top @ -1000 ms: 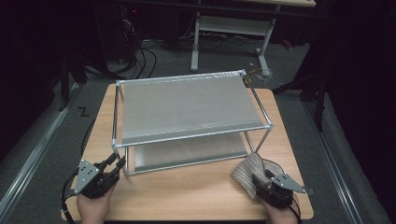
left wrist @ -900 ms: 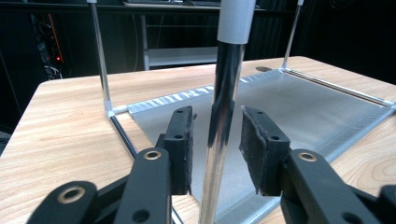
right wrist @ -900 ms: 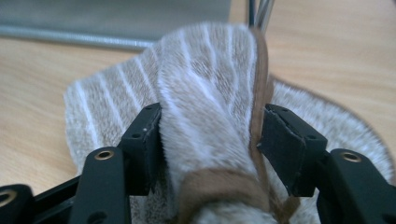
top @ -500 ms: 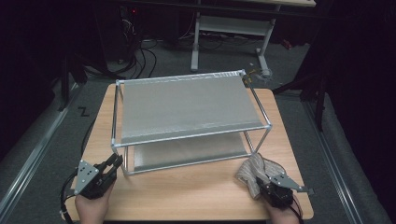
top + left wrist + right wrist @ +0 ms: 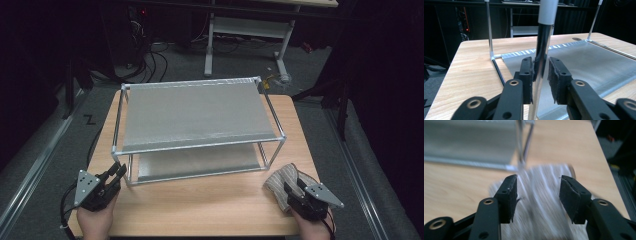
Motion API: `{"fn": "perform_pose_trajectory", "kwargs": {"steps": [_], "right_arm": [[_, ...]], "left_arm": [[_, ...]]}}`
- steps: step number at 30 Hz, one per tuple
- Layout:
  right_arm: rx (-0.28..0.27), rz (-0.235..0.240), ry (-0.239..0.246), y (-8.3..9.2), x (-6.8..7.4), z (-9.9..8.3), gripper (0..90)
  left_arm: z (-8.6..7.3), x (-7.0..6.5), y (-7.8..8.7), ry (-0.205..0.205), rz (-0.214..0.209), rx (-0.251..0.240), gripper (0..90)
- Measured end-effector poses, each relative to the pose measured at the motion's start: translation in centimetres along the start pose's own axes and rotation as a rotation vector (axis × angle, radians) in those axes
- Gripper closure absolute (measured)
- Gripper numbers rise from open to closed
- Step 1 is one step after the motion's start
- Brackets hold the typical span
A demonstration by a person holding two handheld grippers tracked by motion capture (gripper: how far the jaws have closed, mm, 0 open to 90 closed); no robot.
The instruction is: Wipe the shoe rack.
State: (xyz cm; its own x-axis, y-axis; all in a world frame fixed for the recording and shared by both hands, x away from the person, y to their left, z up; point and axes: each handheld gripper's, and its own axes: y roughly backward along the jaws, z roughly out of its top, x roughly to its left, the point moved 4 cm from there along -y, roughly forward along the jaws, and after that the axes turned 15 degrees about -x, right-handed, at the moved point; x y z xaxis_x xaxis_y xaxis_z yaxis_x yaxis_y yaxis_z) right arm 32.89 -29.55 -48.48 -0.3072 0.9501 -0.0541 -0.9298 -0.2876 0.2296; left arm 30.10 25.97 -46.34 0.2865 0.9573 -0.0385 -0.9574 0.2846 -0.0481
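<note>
High view: we find a two-tier metal rack [image 5: 200,112] on the wooden table [image 5: 210,205], with nothing resting on the visible parts of either shelf. The left gripper [image 5: 114,176] sits at the rack's near-left corner post [image 5: 131,170]. The right gripper [image 5: 289,189] is over a striped cloth [image 5: 280,181] lying on the table just off the rack's near-right corner.

Left gripper view: we note the post [image 5: 541,57] standing between the jaws, one pad [image 5: 527,80] against it, the other just clear; the jaws have just opened slightly.

Right gripper view: the cloth [image 5: 541,205], blurred, lies beneath and between jaws that have just been opening and stand well apart, neither pad [image 5: 510,197] pressing it.
</note>
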Motion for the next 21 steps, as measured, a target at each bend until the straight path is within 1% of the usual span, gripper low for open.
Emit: {"fn": "perform_pose_trajectory", "kwargs": {"steps": [3, 5, 6, 9, 11, 12, 14, 15, 17, 19, 21], "right_arm": [[-0.039, 0.024, -0.023, -0.6, 0.6, 1.5, 48.4], [-0.056, 0.037, -0.038, -1.4, 0.8, 2.2, 49.0], [-0.066, 0.039, -0.035, -1.9, 0.9, 2.7, 49.5], [-0.078, 0.039, -0.031, -3.8, 1.4, 3.8, 50.6], [-0.082, 0.037, -0.021, -5.0, 1.7, 4.4, 51.6], [-0.077, 0.029, -0.026, -5.5, 1.7, 4.6, 52.2], [-0.081, 0.023, -0.026, -6.4, 1.6, 5.0, 55.5], [-0.078, 0.017, -0.031, -6.8, 1.6, 5.2, 57.5], [-0.081, 0.010, -0.032, -7.3, 1.5, 5.4, 64.2], [-0.090, 0.004, -0.018, -7.5, 1.7, 5.5, 70.4], [-0.107, 0.001, -0.016, -7.4, 1.9, 5.6, 75.1]], "left_arm": [[0.0, 0.0, 0.1, 0.004, 0.016, -0.001, 66.6], [0.1, 0.1, 0.2, 0.008, 0.024, -0.004, 66.3], [0.1, 0.1, 0.3, 0.007, 0.027, -0.002, 66.4], [0.3, 0.1, 0.4, -0.003, 0.029, -0.005, 68.3], [0.5, 0.1, 0.5, -0.006, 0.033, 0.004, 71.6], [0.5, 0.1, 0.5, -0.005, 0.033, 0.007, 73.8], [0.6, 0.2, 0.5, -0.010, 0.027, 0.012, 77.4], [0.6, 0.1, 0.5, -0.019, 0.024, 0.014, 78.9], [0.7, 0.2, 0.3, -0.033, 0.024, 0.018, 79.8], [0.7, 0.4, 0.1, -0.039, 0.025, 0.024, 80.0], [0.8, 0.6, -0.2, -0.044, 0.024, 0.030, 80.1]]}}
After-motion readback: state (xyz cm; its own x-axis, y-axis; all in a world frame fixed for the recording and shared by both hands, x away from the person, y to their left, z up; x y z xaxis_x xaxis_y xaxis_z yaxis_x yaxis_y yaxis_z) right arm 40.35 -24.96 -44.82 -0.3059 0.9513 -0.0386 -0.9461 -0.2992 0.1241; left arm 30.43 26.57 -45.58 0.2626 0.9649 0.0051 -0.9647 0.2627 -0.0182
